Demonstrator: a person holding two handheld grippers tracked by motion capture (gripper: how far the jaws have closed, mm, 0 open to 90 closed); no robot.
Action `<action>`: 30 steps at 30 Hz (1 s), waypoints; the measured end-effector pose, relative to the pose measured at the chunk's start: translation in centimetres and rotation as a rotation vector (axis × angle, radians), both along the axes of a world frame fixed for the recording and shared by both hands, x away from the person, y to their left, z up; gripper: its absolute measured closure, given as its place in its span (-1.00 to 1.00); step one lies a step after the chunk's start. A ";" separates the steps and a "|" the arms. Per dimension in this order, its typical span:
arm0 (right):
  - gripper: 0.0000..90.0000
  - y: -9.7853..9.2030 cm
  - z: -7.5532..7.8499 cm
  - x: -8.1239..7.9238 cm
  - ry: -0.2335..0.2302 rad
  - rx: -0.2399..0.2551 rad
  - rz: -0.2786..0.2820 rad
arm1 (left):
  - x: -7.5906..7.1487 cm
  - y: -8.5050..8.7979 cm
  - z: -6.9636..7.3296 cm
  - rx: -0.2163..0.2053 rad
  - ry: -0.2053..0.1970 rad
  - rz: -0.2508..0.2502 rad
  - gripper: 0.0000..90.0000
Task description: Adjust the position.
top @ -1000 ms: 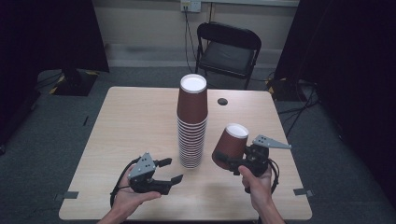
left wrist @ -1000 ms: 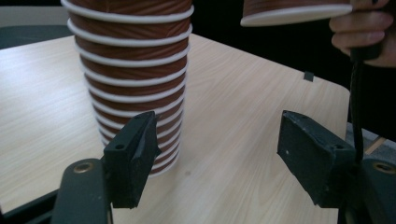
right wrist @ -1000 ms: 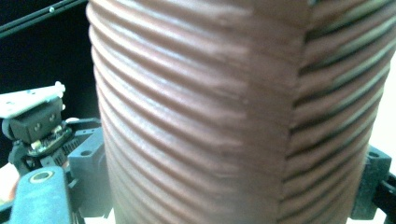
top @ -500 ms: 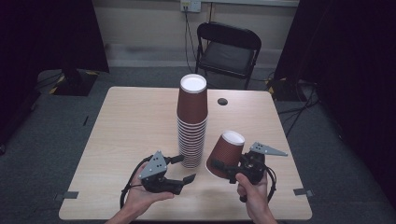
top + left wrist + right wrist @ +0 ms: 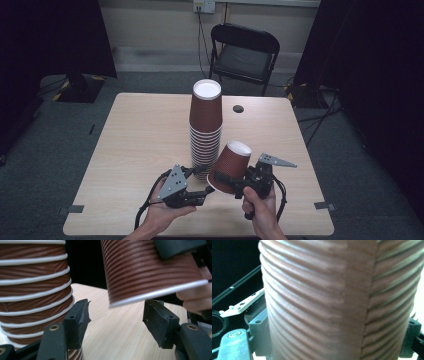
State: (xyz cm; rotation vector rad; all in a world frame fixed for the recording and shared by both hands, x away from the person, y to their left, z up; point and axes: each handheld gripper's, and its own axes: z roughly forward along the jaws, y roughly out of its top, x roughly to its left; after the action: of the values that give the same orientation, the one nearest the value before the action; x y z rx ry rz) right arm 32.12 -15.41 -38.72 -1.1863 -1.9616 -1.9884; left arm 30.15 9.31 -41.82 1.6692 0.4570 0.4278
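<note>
- Right tool (image 5: 226, 181): clamped on a single brown ribbed paper cup (image 5: 231, 162), gripping near its rim. The cup hangs upside down and tilted, white base up toward 1 o'clock, open mouth down toward 7 o'clock. The tilt likely serves to present the rim to the other tool.
- In the right tool's own view the cup wall (image 5: 337, 300) sits pressed close before the lens; the jaw tips are hidden behind it.
- Left tool (image 5: 115, 320): released, nothing between the pads. Its jaws have just been closing. In its own view the lifted cup's rim (image 5: 160, 291) hangs just above the gap, not touching either pad.
- Left tool in the high view (image 5: 200, 184): points toward 2 o'clock, at the cup's mouth; grey plate on top, cable looping back to the left hand (image 5: 162, 215).
- Right hand (image 5: 260, 207): upright fist round the grip, forearm coming in from 6 o'clock.
- Cup stack (image 5: 205, 127): upside down, mid-desk, at 11 o'clock from the held cup, just beside the left tool.
- Desk (image 5: 135, 145): pale wood; small dark cap (image 5: 238, 108) at 12 o'clock past the stack. Folding chair (image 5: 243, 55) beyond.
- Judgement: a hand-over or re-grip at the rim looks to be in hand.
</note>
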 end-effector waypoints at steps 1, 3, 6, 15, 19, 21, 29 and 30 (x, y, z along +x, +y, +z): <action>-0.71 0.1 -0.1 -0.1 0.009 0.006 0.004 | 0.0 -0.1 0.0 0.004 -0.005 -0.009 -0.08; -0.70 0.2 -0.3 -0.2 0.031 0.021 0.007 | -0.3 -0.2 -0.1 0.000 -0.025 -0.004 -0.01; -0.70 0.3 -0.4 -0.4 0.060 0.051 0.009 | -0.6 -0.4 -0.1 -0.029 -0.043 0.005 0.11; -0.70 1.1 -0.1 -0.8 0.097 0.101 0.020 | -0.9 -1.2 -0.4 -0.102 -0.112 0.064 0.24; -0.70 1.3 -0.3 -0.9 0.133 0.125 0.023 | -0.7 -1.4 -0.5 -0.108 -0.099 0.061 0.24; -0.70 1.4 -0.4 -0.9 0.140 0.127 0.029 | -0.7 -1.4 -0.6 -0.107 -0.100 0.062 0.29; -0.70 1.8 -0.7 -1.2 0.146 0.117 0.026 | -0.2 -0.8 -0.6 -0.099 -0.141 0.062 0.54; -0.70 2.0 -0.8 -1.2 0.146 0.111 0.033 | -0.2 -0.7 -0.6 -0.107 -0.141 0.063 0.58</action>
State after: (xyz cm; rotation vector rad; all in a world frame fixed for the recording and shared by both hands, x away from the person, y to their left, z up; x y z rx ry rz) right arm 30.91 -13.42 -39.49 -1.2267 -1.7660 -1.9091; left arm 29.95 8.57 -42.46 1.5135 0.4215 0.5544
